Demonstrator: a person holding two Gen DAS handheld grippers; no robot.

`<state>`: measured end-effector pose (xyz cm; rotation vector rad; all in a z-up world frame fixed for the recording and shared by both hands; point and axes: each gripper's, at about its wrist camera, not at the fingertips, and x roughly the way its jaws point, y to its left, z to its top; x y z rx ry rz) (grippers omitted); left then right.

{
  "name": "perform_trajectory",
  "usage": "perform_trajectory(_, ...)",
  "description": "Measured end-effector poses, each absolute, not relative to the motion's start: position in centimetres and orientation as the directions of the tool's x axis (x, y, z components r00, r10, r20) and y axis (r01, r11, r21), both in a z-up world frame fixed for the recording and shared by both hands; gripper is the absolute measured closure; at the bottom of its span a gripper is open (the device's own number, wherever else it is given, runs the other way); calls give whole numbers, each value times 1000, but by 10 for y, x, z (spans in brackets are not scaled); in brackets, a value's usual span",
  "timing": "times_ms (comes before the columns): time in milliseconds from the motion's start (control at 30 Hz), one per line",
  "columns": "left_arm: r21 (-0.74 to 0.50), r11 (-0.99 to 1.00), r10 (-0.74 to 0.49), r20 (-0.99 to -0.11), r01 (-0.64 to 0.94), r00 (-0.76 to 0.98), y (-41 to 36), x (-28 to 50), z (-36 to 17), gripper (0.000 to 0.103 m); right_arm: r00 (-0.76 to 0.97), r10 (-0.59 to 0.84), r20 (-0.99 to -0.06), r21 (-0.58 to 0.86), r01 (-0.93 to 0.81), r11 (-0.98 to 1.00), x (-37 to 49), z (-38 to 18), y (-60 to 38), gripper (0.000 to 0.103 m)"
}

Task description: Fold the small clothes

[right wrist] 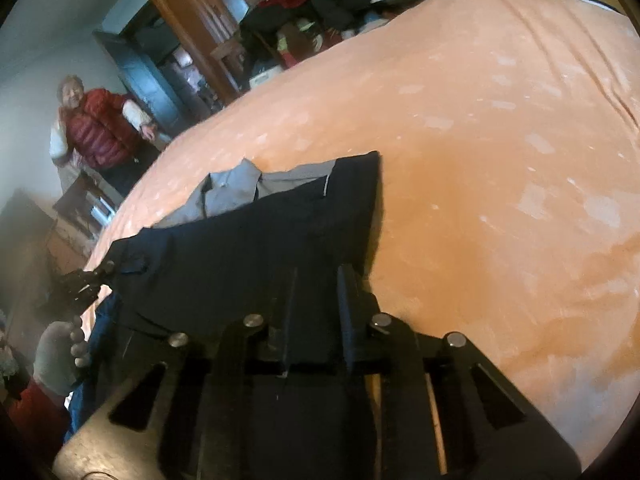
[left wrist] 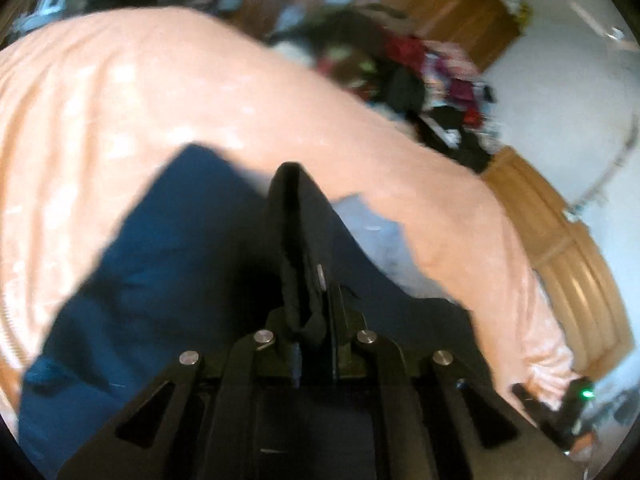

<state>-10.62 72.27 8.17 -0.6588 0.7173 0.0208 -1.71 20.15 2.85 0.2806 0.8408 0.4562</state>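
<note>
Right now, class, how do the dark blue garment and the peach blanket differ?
The dark blue garment is small and dark; the peach blanket is broad and pale. The garment is pinched by the left gripper and the right gripper; the blanket lies ungripped beneath it. Both are soft fabric.

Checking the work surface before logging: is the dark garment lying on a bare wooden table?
No, the dark garment lies on a peach blanket covering the surface in the right wrist view.

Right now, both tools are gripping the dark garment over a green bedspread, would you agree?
Not quite: the bedspread is peach-orange, not green, as the right wrist view shows. Both the left tool and the right tool do appear shut on the dark garment.
</note>
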Motion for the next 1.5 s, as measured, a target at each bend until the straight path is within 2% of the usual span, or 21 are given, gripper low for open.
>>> perform_trajectory(100,-554,784,-202,-653,-278,730,732,-106,59,93,451,495,-743,385,-318,867,3,2,227,82)
perform_trajectory(133,-539,792,-200,-671,-286,714,730,-103,53,90,373,472,-799,362,-328,873,10,-18,238,81)
perform_trajectory(233,-605,731,-241,-662,-316,709,744,-101,32,84,367,486,-793,373,-338,864,13,-26,239,81)
perform_trajectory(300,-605,731,-250,-667,-315,702,748,-101,37,80,369,469,-803,356,-335,873,8,-19,234,81)
perform_trajectory(367,-570,757,-223,-686,-321,693,757,-113,52,83,371,465,-804,349,-340,873,-9,-10,222,78)
perform_trajectory(433,-577,765,-251,-676,-287,693,770,-136,69,78,340,484,-806,395,-299,869,-29,-8,202,53)
perform_trajectory(500,-560,790,-276,-690,-251,669,784,-163,80,63,299,517,-802,456,-254,853,-58,-11,180,55)
perform_trajectory(667,-490,852,-334,-780,-186,529,809,-262,75,62,262,597,-758,564,-196,802,-128,-8,159,55)
perform_trajectory(733,-533,827,-383,-768,-180,513,813,-297,66,63,216,612,-761,582,-192,791,-154,-15,161,55)
perform_trajectory(833,-629,764,-467,-691,-142,551,811,-344,61,63,181,618,-765,588,-197,785,-181,-27,170,54)
perform_trajectory(1000,-656,749,-514,-664,-93,543,800,-360,61,63,180,636,-750,610,-183,771,-191,-29,178,54)
perform_trajectory(1067,-650,756,-525,-672,-77,522,795,-361,61,63,170,605,-778,570,-216,793,-196,-26,183,55)
perform_trajectory(1167,-638,768,-527,-682,-60,507,794,-371,64,63,247,552,-797,501,-241,831,-200,-16,186,56)
perform_trajectory(1400,-643,764,-539,-677,-48,501,791,-379,64,63,233,592,-771,557,-203,805,-199,-26,178,56)
perform_trajectory(1500,-648,761,-550,-672,-35,495,790,-380,64,63,251,547,-799,496,-239,834,-207,-19,175,57)
